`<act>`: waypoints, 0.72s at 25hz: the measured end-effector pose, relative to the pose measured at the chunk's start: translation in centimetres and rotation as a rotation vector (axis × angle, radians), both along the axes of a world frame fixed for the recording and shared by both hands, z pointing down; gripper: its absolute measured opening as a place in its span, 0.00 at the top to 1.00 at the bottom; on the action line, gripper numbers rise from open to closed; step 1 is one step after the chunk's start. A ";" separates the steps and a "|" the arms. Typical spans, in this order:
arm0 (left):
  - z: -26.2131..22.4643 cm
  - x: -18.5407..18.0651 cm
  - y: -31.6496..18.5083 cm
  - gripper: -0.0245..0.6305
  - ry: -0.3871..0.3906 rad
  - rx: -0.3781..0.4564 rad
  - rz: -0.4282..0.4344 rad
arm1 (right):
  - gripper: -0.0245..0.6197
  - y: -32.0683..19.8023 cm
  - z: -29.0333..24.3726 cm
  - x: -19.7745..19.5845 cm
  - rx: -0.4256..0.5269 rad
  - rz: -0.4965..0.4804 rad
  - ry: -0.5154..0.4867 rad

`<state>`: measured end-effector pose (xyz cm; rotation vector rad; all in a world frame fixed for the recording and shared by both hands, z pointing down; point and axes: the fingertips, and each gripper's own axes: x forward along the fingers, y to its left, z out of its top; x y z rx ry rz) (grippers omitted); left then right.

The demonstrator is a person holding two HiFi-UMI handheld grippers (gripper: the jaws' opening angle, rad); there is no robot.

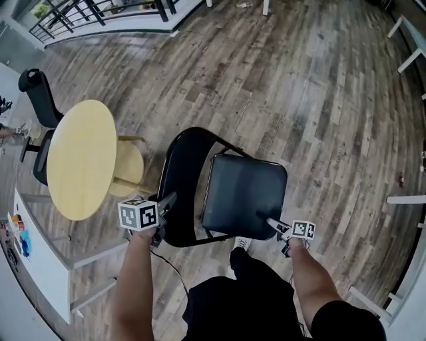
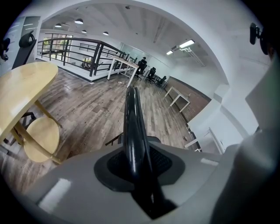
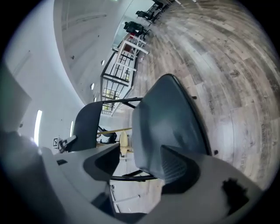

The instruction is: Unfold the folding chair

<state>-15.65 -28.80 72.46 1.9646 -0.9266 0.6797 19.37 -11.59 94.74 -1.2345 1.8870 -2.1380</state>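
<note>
A black folding chair stands on the wood floor in front of me. Its curved back frame [image 1: 174, 166] is at the left and its padded seat [image 1: 243, 190] tilts at the right. My left gripper [image 1: 166, 203] is shut on the back frame's glossy tube [image 2: 133, 127], which runs up between the pads of that gripper [image 2: 138, 164]. My right gripper [image 1: 269, 223] is at the seat's near right corner. In the right gripper view its jaws [image 3: 140, 164] stand apart; one pad [image 3: 177, 168] lies against the seat [image 3: 168, 118], with a gap to the other. The backrest [image 3: 87, 124] shows beyond.
A round yellow table [image 1: 83, 156] with a low stool [image 1: 130, 166] stands close to the chair's left. Behind it is a black office chair [image 1: 36, 93]. A white desk [image 1: 40, 260] runs along the left, a railing [image 1: 100, 13] at the back, and white furniture legs [image 1: 406, 200] at the right.
</note>
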 end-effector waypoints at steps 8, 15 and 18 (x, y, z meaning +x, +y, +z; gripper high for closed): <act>-0.3 -0.3 0.5 0.79 -0.090 0.068 -0.021 | 0.50 -3.0 -10.7 -10.1 0.148 -0.184 -0.008; -0.9 -0.5 2.3 0.57 -0.104 0.070 -0.047 | 0.50 -0.4 -21.6 -14.8 0.299 -0.298 0.086; -2.1 -0.5 2.3 0.55 0.023 0.053 -0.104 | 0.50 0.8 -25.4 -15.3 0.376 -0.295 0.117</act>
